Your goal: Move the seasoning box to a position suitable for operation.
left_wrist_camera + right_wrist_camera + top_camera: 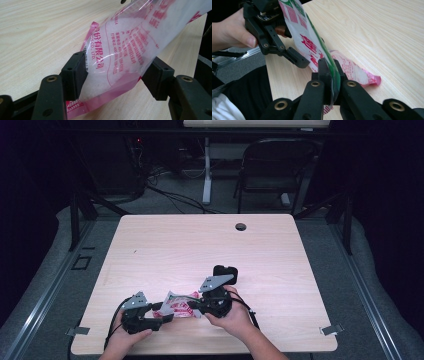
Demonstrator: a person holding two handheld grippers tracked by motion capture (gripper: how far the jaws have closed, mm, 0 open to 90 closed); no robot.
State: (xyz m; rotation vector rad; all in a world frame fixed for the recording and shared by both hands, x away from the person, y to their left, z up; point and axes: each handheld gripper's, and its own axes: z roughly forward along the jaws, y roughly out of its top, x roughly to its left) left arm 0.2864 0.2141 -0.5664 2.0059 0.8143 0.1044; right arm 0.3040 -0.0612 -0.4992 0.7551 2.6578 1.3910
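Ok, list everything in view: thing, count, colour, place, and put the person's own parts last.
table: one, light wood, centre, with a dark hole near the far edge
bag: one, clear plastic with pink and red print, white contents, near edge of the table, between both grippers
chair: one, black, on the floor beyond the table
clips: two, metal, at the table's near corners
cables: several, black, on the floor behind
left hand: one, bottom left
right hand: one, bottom centre
left gripper: one, black, jaws open around the bag
right gripper: one, black, jaws shut on the bag's edge
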